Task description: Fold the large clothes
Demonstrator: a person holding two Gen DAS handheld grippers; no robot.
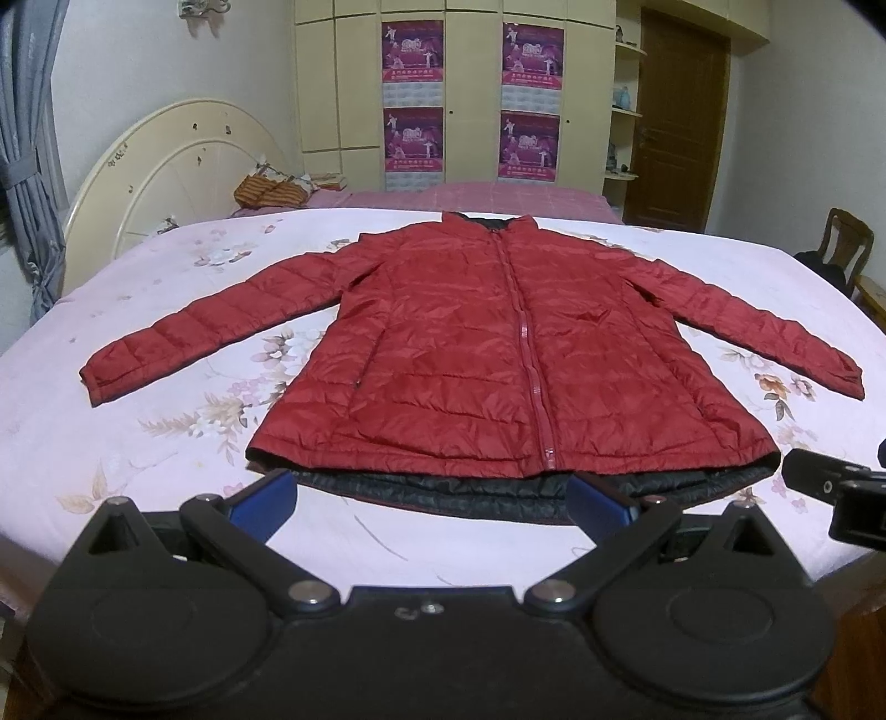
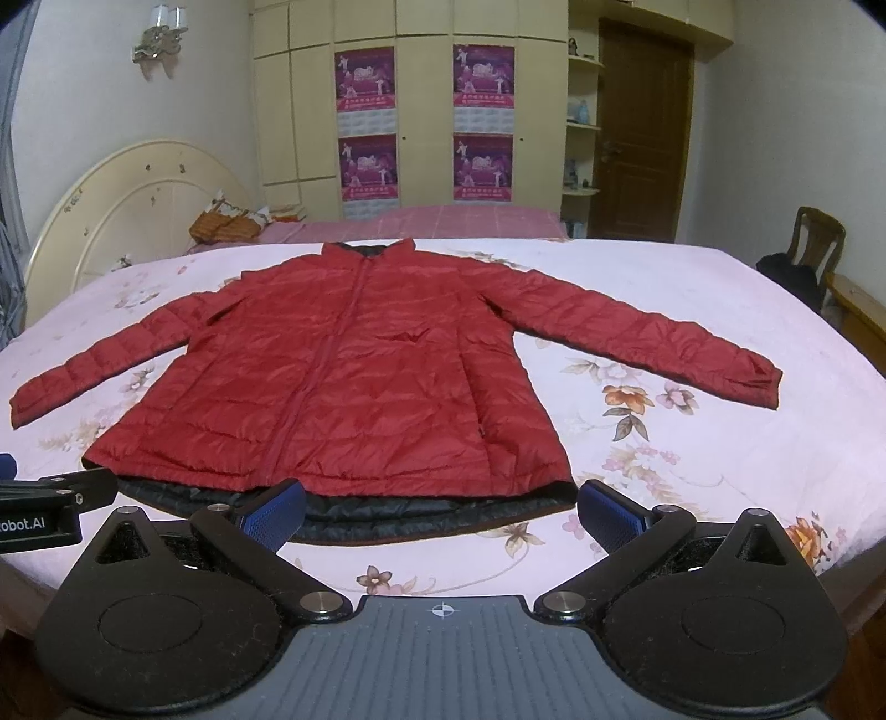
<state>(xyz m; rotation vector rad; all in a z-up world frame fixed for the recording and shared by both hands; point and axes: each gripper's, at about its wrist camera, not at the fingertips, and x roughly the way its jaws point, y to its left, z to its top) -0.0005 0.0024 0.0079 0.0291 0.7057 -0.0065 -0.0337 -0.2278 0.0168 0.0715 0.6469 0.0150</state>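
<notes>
A red quilted puffer jacket (image 1: 498, 343) lies flat, zipped, sleeves spread, on the pink floral bed sheet (image 1: 166, 310). The left claw (image 1: 432, 501) and right claw (image 2: 443, 512), both spread wide, hover near its hem.

1 jacket (image 1: 498, 354), 4 posters (image 1: 412, 51), 1 chair (image 2: 814, 238)

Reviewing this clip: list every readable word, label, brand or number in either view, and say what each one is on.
"obot.AI": white print on the black body of the left claw, cut off by the left edge of the right wrist view.
Posters on the wardrobe doors: there is print, too small and blurred to read.
Red jacket: no readable label shows.
</notes>
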